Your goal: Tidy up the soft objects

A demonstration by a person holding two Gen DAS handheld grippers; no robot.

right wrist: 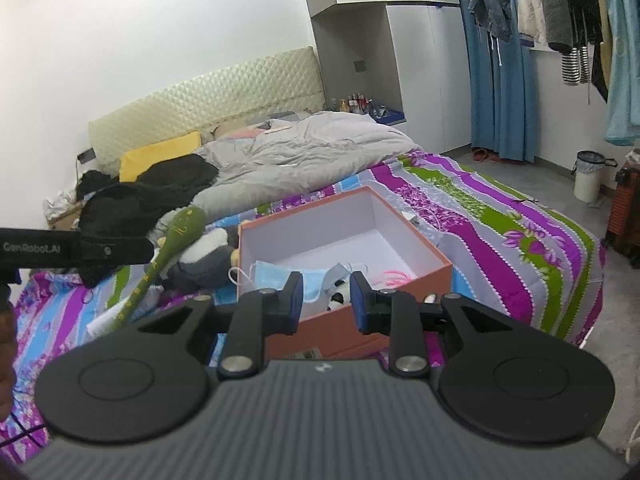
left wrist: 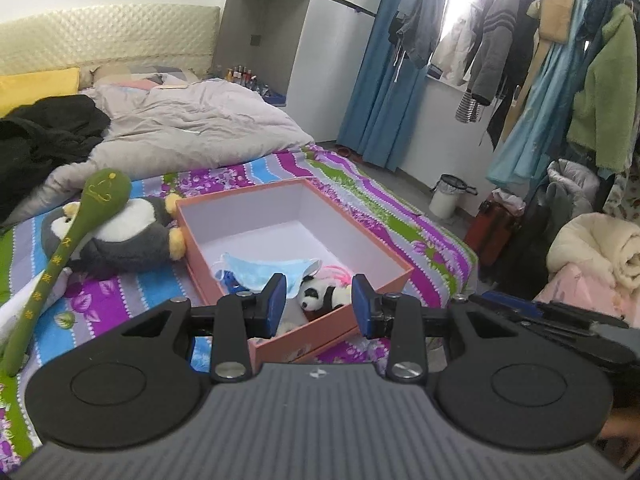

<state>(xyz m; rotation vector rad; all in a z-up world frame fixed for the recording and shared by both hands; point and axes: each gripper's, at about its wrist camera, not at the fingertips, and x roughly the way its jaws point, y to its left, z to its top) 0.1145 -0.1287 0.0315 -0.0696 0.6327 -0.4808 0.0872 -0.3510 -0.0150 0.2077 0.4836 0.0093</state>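
Mask and panda lie in the box — penguin and green toy wait beside it; both tools spread, empty.

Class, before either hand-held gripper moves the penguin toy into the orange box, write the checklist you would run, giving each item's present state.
1. Left hand-held gripper open and holding nothing: ok.
2. Right hand-held gripper open and holding nothing: ok.
3. Orange box has bare floor at its far end: ok.
4. Penguin toy free to lift: not ok, the green stick toy lies across it.
5. Panda toy and blue face mask already in the box: ok.
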